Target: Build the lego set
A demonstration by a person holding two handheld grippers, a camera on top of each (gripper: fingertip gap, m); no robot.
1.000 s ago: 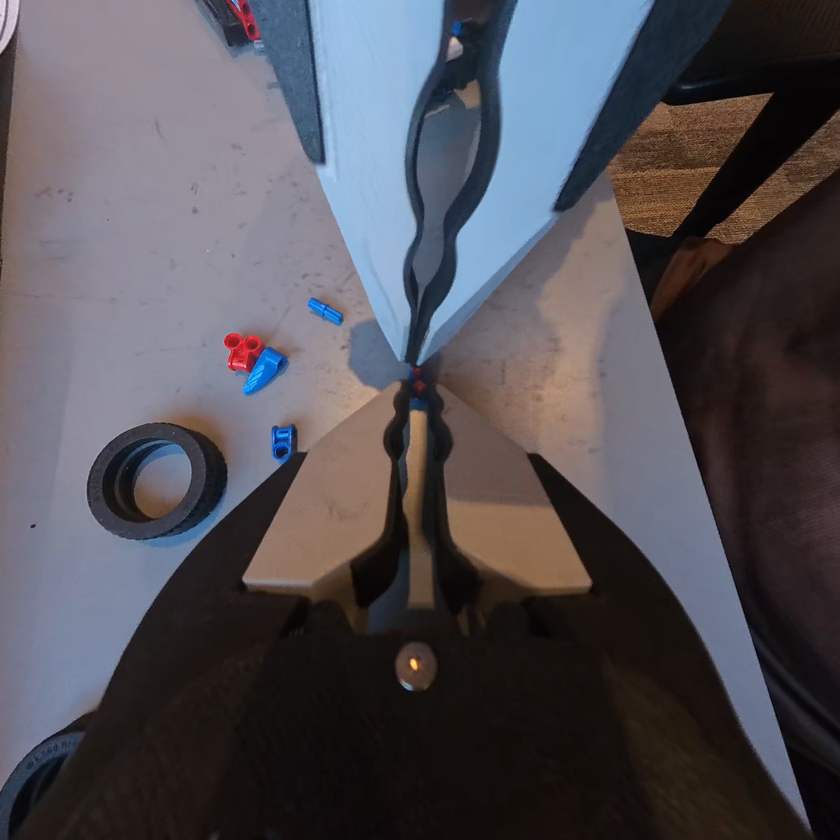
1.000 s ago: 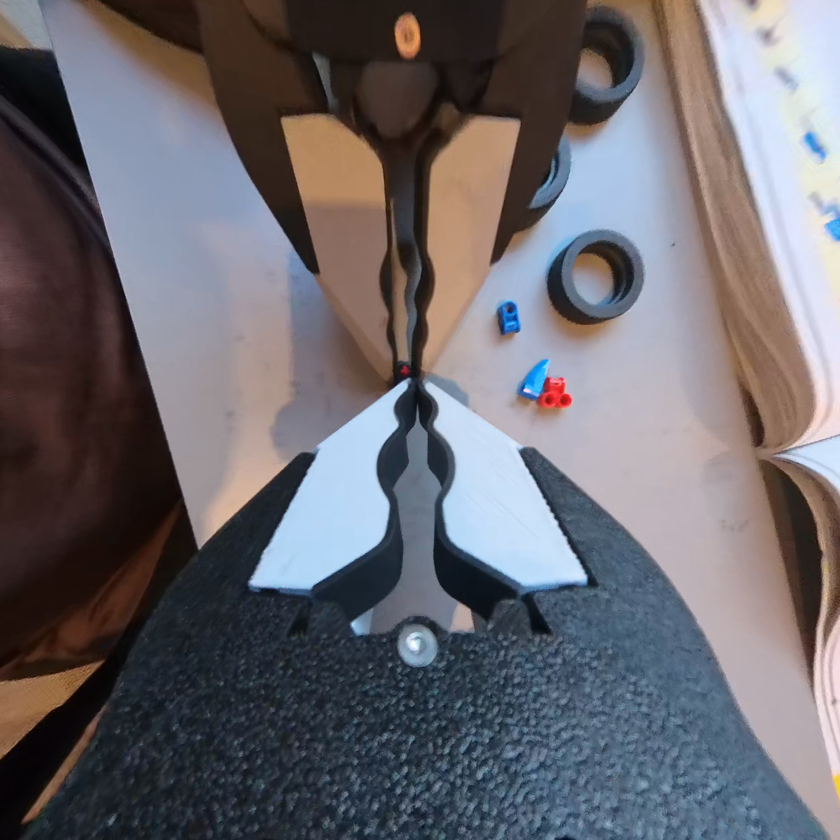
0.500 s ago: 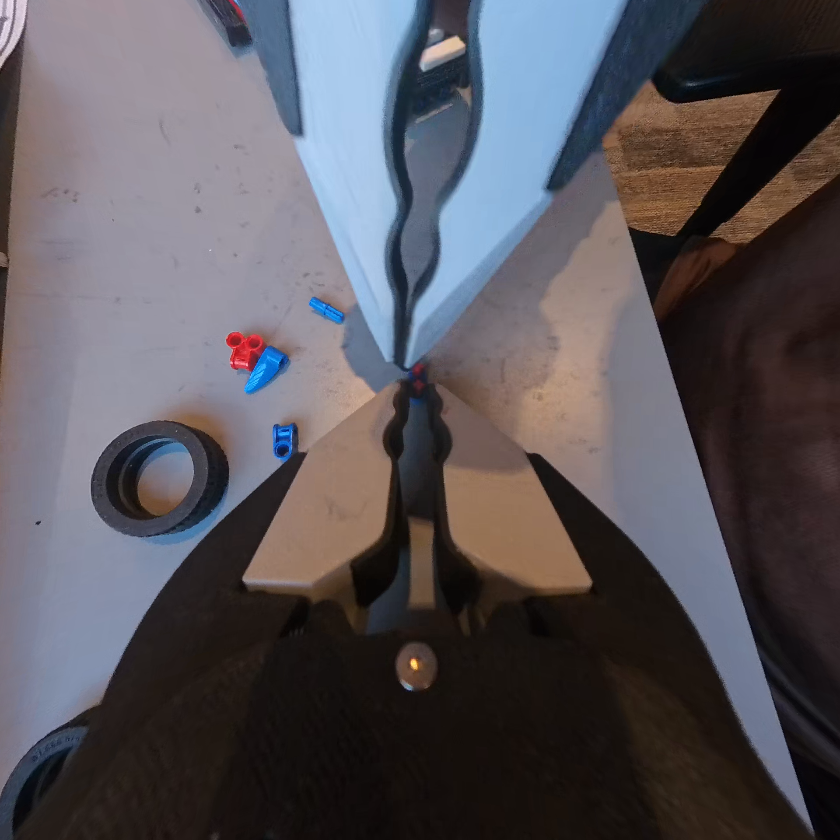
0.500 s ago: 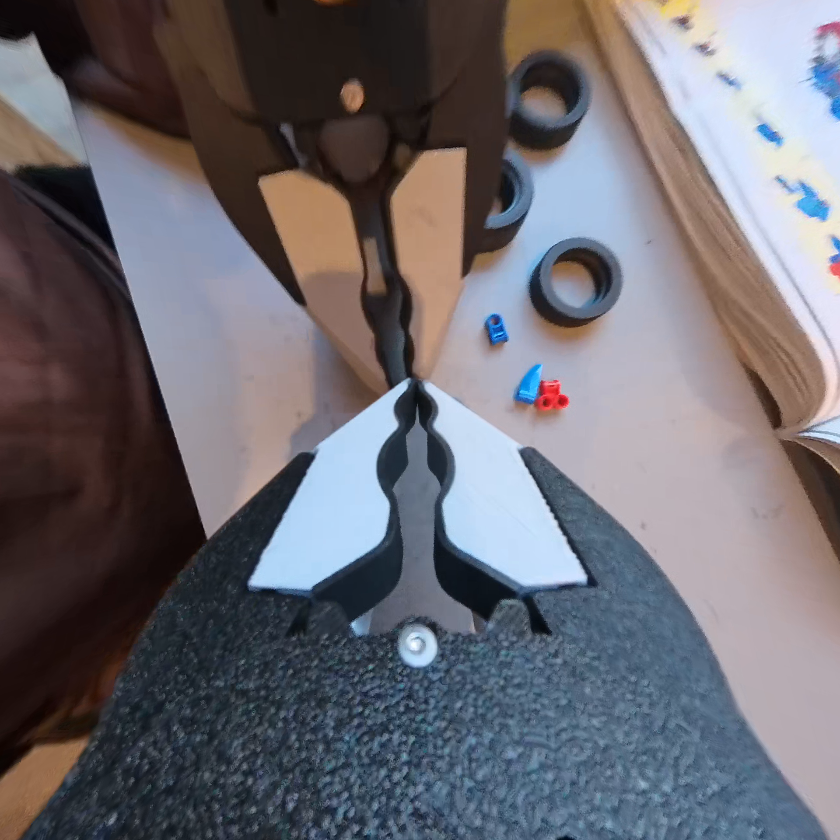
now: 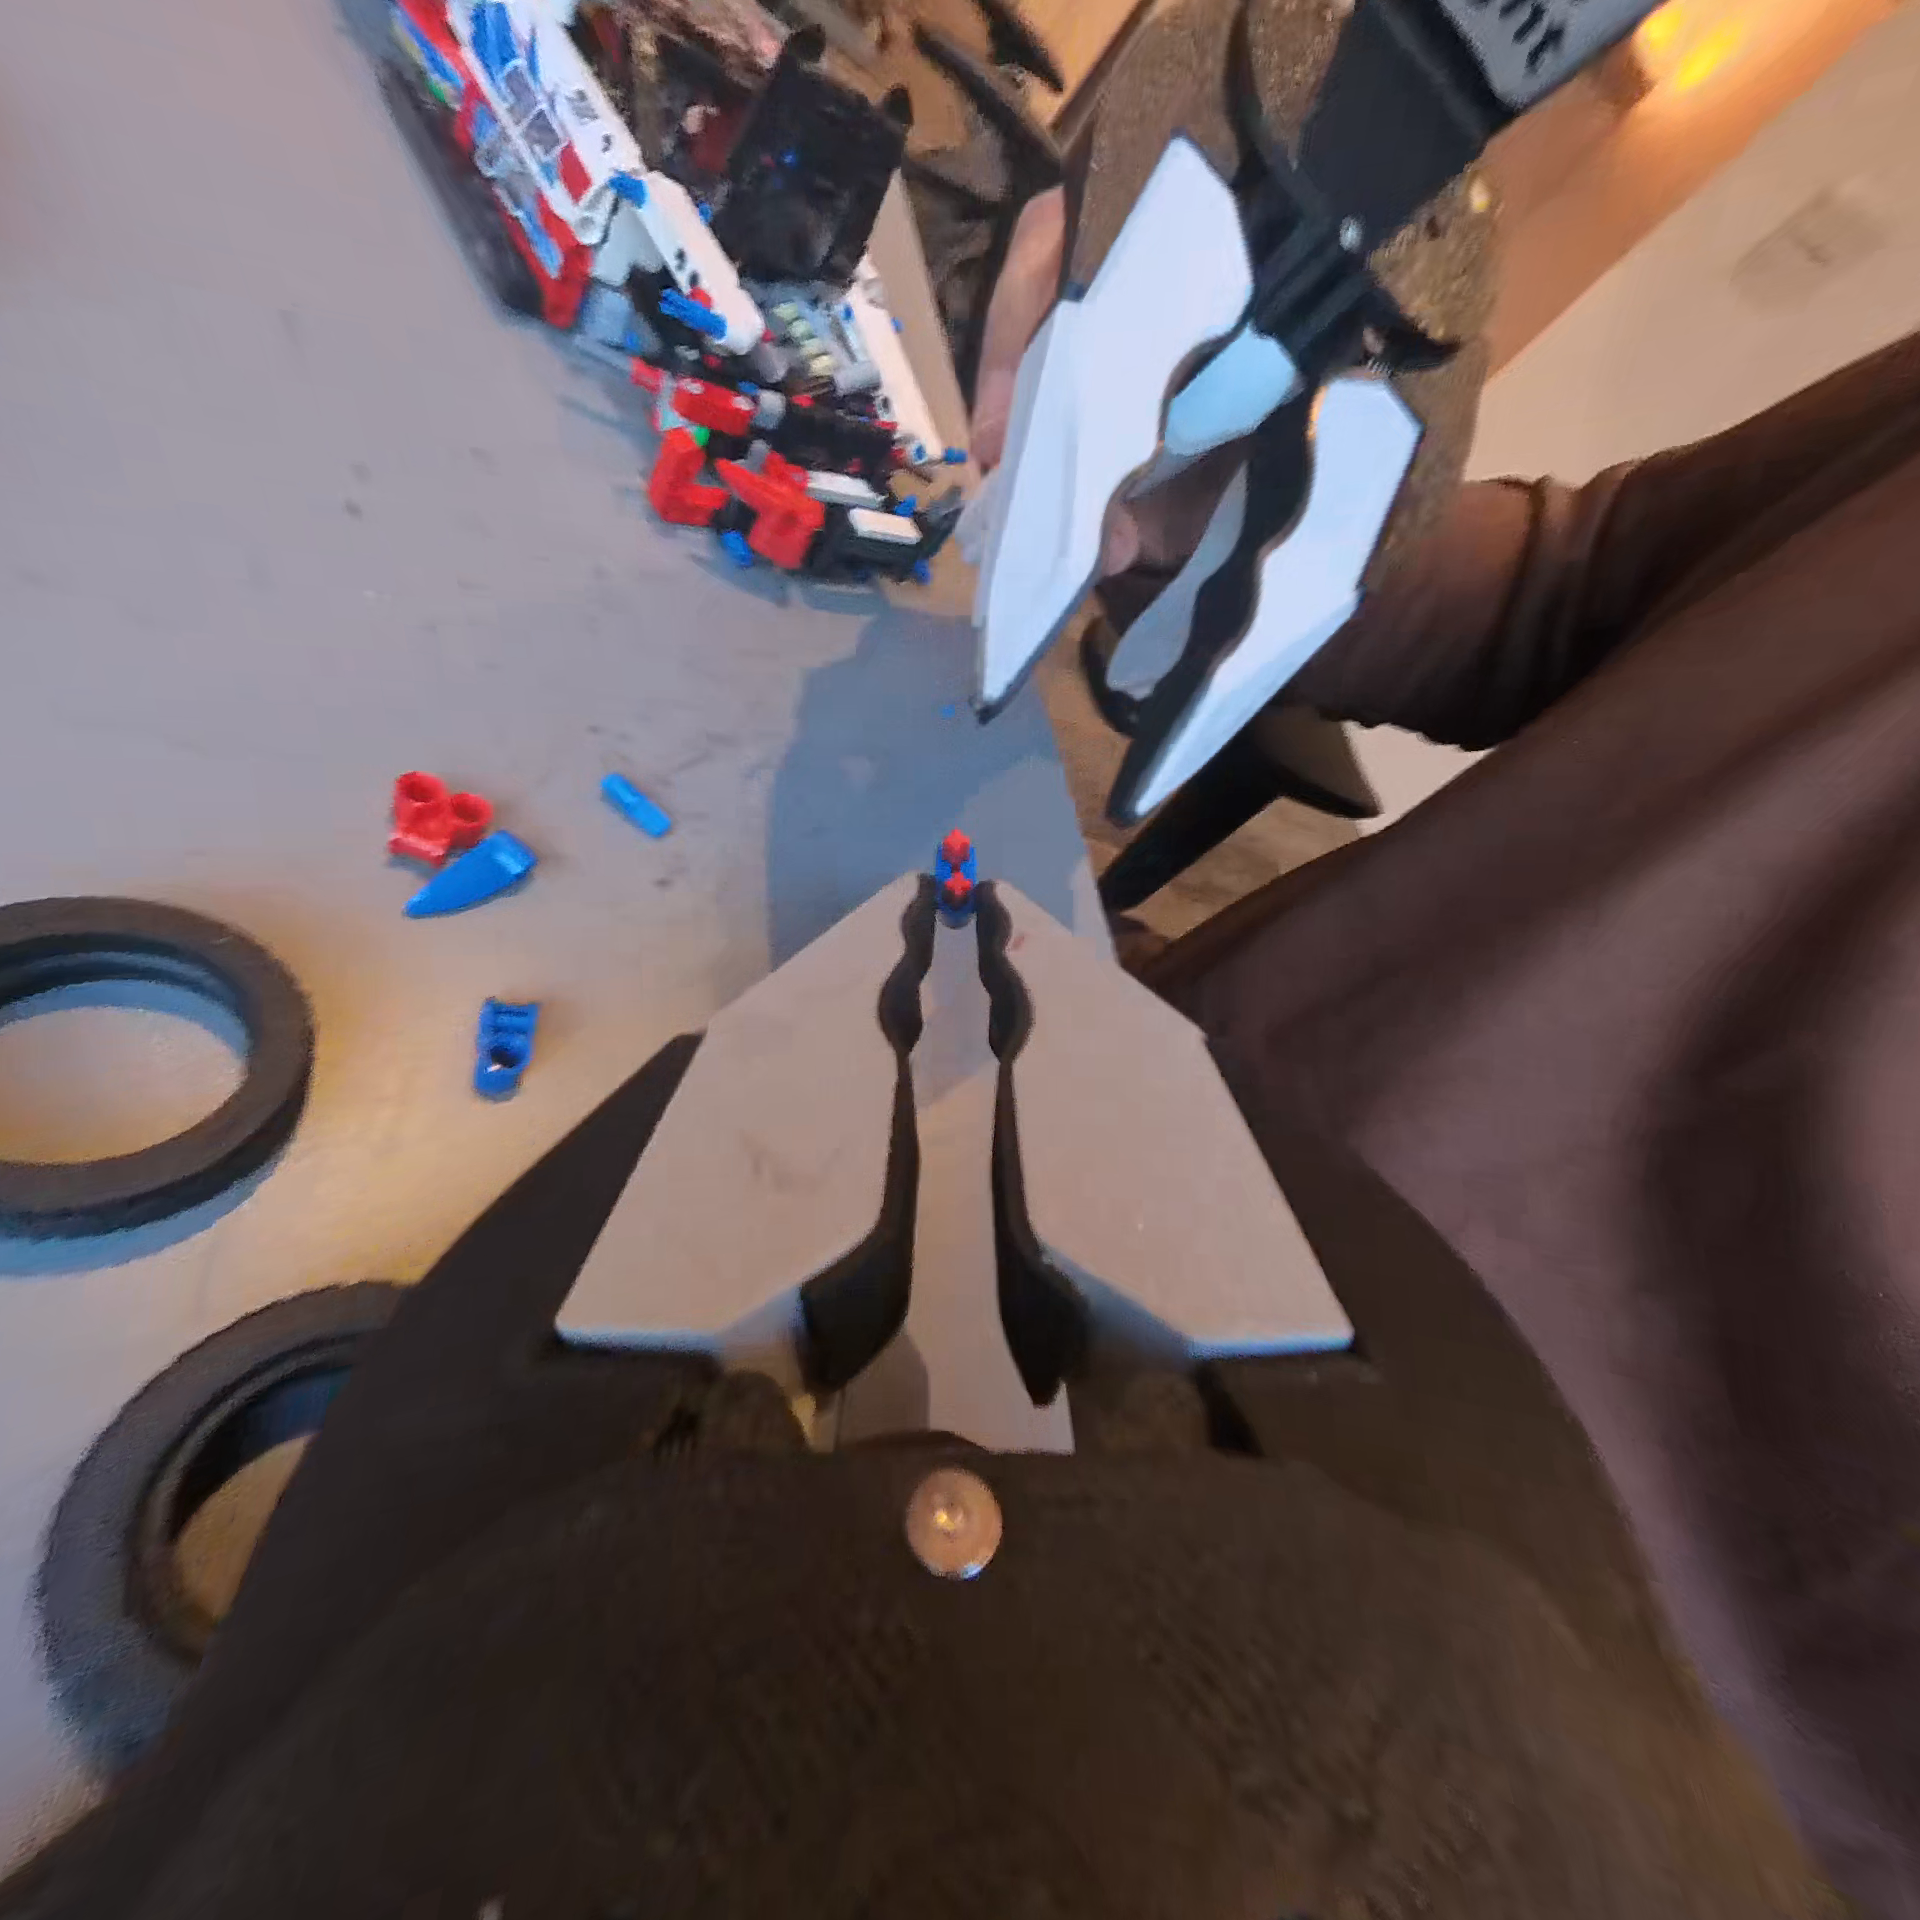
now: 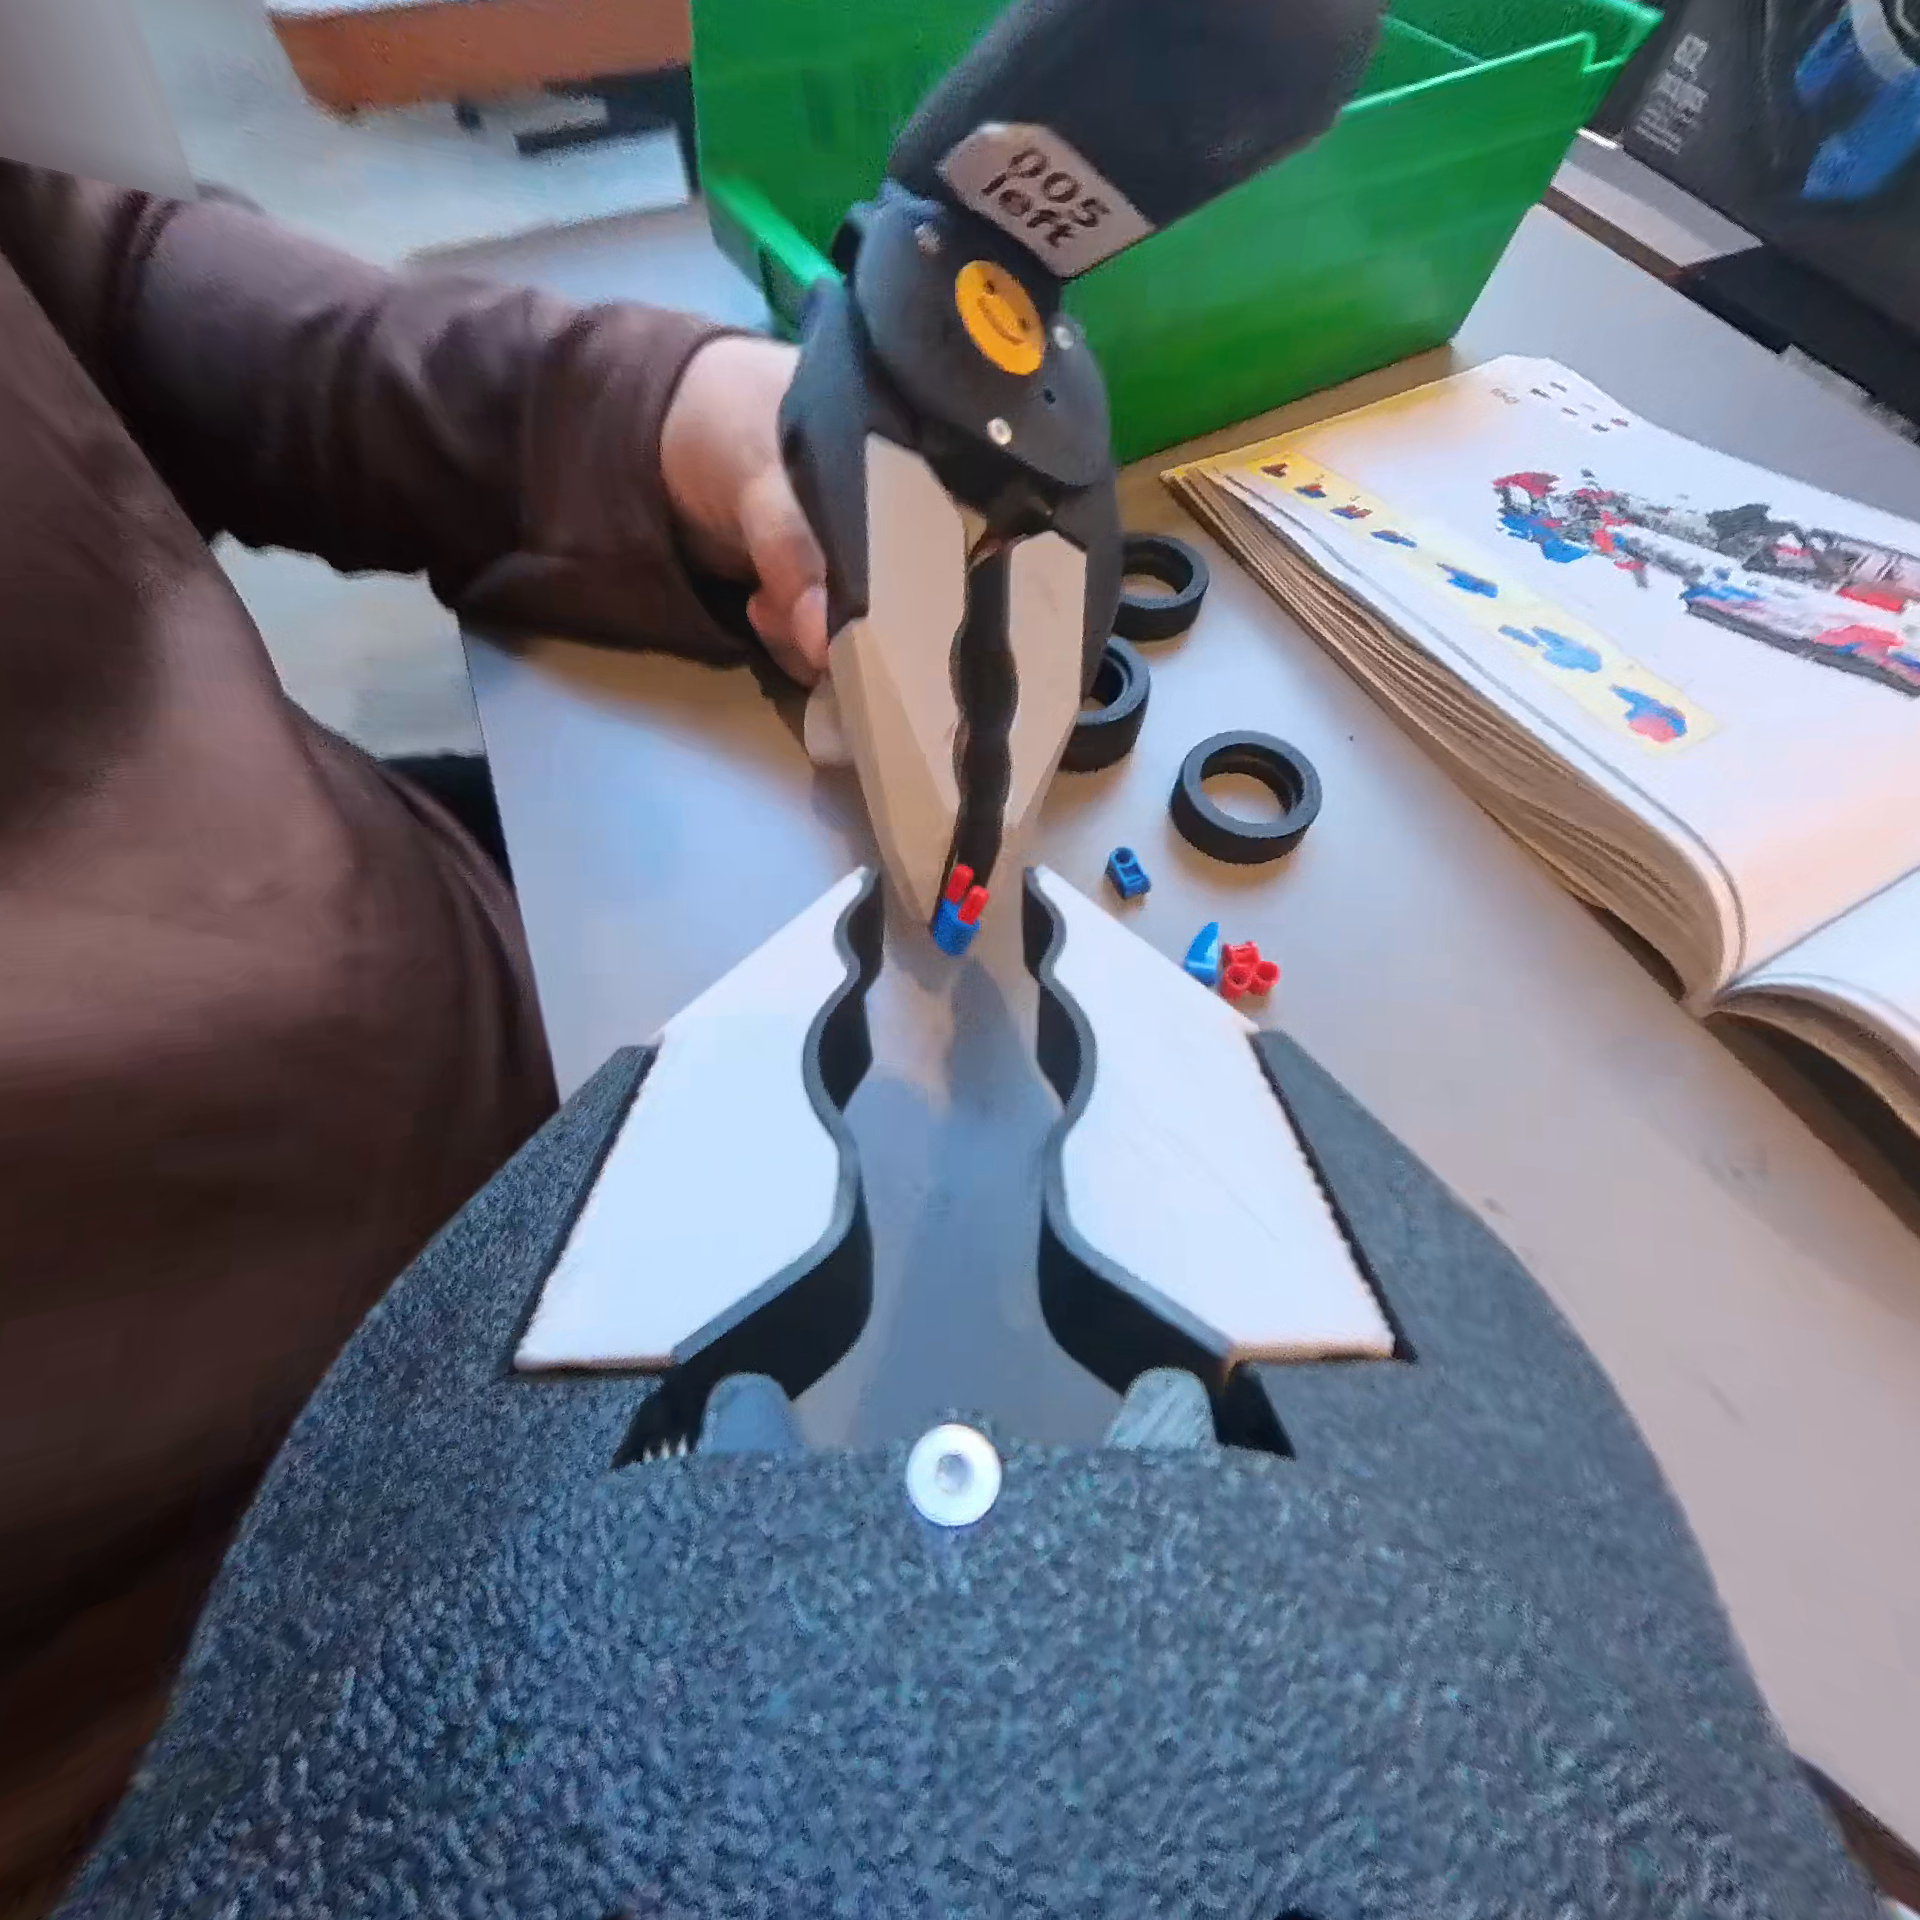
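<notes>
While our left claw [image 5: 954, 902] pinches the small blue-and-red piece [image 5: 954, 878] at its very tips above the desk [image 5: 208, 520], leaving the red pins exposed for joining, loose parts and the half-built model [image 5: 769, 457] wait beyond. From the right, our right claw [image 6: 951, 883] stands released and empty, near the piece.

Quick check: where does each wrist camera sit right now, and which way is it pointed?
Left wrist view: on the left gripper, facing across the table toward the partly built model; brown sleeve shows.
Right wrist view: on the right gripper, facing the instruction book; hand shows.
Shared: small blue-and-red assembly, loose tyre.
</notes>
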